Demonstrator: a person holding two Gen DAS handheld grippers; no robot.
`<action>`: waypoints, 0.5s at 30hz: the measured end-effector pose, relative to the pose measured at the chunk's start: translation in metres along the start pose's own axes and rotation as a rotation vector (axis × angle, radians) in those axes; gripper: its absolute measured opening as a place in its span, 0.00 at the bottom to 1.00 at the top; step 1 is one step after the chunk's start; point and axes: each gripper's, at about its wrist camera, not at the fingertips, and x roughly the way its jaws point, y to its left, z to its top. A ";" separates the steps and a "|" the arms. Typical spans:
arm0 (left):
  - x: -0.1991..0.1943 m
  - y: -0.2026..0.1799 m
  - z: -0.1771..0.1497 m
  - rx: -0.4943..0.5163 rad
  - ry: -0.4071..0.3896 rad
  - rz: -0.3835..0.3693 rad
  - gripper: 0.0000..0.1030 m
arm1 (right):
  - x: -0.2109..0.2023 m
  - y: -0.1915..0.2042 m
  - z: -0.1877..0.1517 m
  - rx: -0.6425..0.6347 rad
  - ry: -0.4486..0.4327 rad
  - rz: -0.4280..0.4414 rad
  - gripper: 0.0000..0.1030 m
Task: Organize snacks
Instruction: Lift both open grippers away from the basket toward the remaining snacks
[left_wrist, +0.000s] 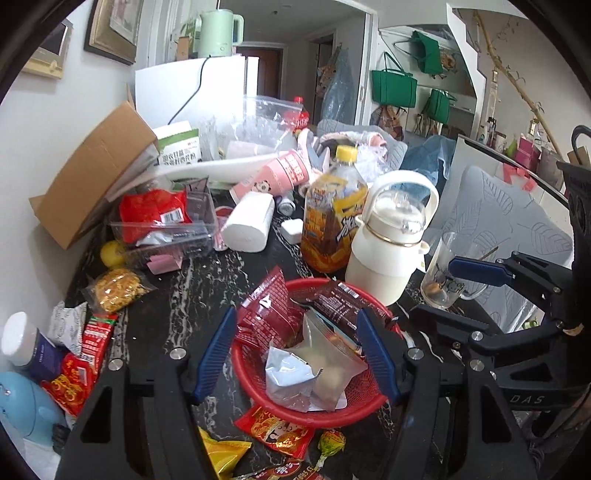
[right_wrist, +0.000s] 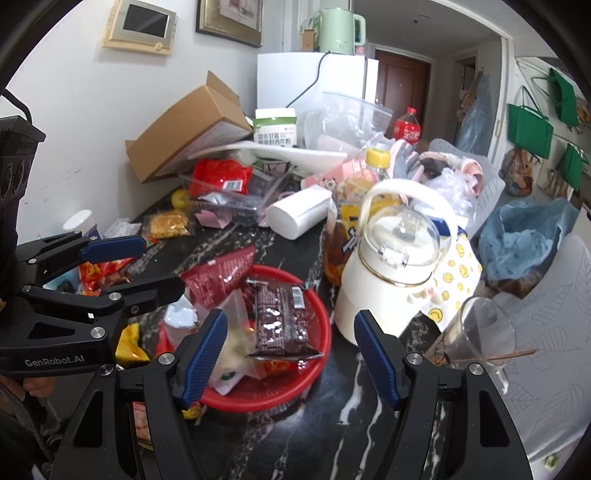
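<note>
Packets piled in basket (left_wrist: 334, 410) on table (left_wrist: 207, 291), flask (left_wrist: 388, 243) just right behind, bottle (left_wrist: 332, 218) behind flask, glass (left_wrist: 448, 273) further right.

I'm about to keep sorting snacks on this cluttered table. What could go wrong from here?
1. The red plastic basket is heaped; the dark brown snack packet lies across its rim and may slide out.
2. The cream lidded bottle and clear drinking glass stand close beside the basket; a swing of the open right gripper could topple them.
3. Loose red wrappers half under the basket could get overlooked.
</note>
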 end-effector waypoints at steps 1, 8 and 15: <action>-0.003 0.001 0.001 0.000 -0.006 0.002 0.64 | -0.005 0.002 0.002 -0.003 -0.010 0.004 0.69; -0.043 0.000 0.003 0.002 -0.061 0.022 0.64 | -0.032 0.015 0.007 -0.013 -0.059 0.015 0.69; -0.074 0.000 -0.006 -0.008 -0.091 0.034 0.64 | -0.060 0.030 0.002 -0.034 -0.094 0.020 0.69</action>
